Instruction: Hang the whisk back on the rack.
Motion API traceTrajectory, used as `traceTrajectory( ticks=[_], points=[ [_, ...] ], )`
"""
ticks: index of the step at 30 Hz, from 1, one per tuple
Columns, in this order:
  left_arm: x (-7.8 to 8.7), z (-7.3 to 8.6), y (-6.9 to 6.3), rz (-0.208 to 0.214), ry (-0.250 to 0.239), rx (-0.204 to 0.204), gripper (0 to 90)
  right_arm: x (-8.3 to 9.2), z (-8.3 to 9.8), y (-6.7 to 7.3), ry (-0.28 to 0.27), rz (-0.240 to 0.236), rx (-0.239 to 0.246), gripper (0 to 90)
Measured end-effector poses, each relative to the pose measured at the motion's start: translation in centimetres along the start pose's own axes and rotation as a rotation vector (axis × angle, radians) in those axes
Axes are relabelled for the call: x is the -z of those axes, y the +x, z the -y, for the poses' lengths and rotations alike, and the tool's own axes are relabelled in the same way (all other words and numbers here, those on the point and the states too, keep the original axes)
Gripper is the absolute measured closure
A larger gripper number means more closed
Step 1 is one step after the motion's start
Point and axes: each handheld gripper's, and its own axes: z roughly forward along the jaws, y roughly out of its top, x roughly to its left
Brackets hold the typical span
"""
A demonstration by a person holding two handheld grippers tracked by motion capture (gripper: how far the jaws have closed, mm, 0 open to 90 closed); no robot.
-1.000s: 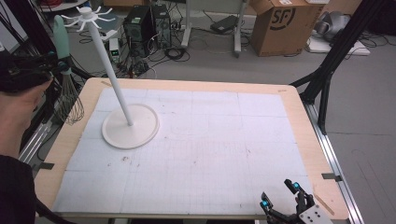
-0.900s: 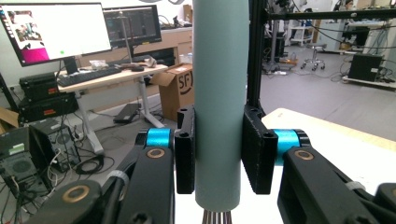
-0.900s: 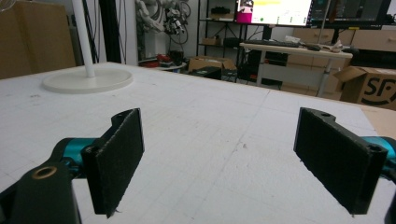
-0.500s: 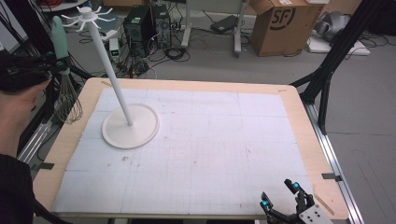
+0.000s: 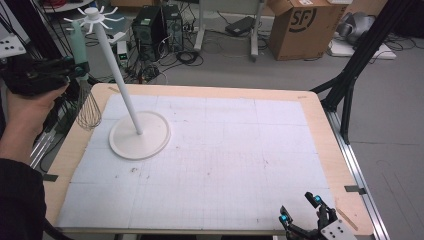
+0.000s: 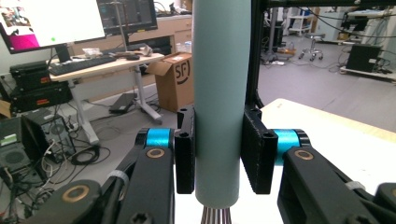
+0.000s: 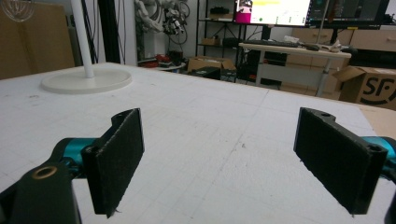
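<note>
Nothing has shifted: my left gripper [image 5: 75, 67] stays clamped on the whisk [image 5: 82, 85] beside the rack [image 5: 137, 135]; hanging remains. Right gripper [image 5: 300, 210] gapes, idle.

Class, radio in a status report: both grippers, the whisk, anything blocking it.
Left gripper shut on whisk handle, held upright off table's left edge. Right gripper open, empty, low over mat. White hook stand close beside whisk.

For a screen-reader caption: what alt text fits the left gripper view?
The left tool is shut on a whisk, its pale green handle upright between the two black pads. Behind are desks, a monitor and a cardboard box.
</note>
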Motion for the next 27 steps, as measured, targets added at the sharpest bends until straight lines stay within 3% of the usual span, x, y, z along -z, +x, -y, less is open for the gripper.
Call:
traceTrajectory(
  ticks=[4,6,12,17,22,27],
  points=[
    [-0.1,0.6,-0.1,0.007,-0.021,0.018,69.0,0.0,0.0,0.0,-0.003,-0.001,-0.001,15.2],
    [-0.1,1.0,0.0,0.033,-0.05,0.039,68.9,0.1,0.0,0.0,-0.002,0.0,0.0,15.2],
    [0.2,2.0,0.1,0.059,-0.115,0.06,68.8,0.0,0.0,0.1,0.003,0.001,-0.003,15.2],
    [0.6,2.4,-0.1,0.047,-0.142,0.046,67.1,0.0,0.0,0.1,0.004,0.003,0.0,15.2],
    [1.3,2.9,-0.1,0.029,-0.16,0.049,46.9,0.0,0.0,0.0,0.004,0.003,0.003,15.2],
    [2.4,3.8,-0.4,0.036,-0.184,0.055,38.5,0.0,0.0,0.1,0.007,0.002,0.003,15.3]
  ],
)
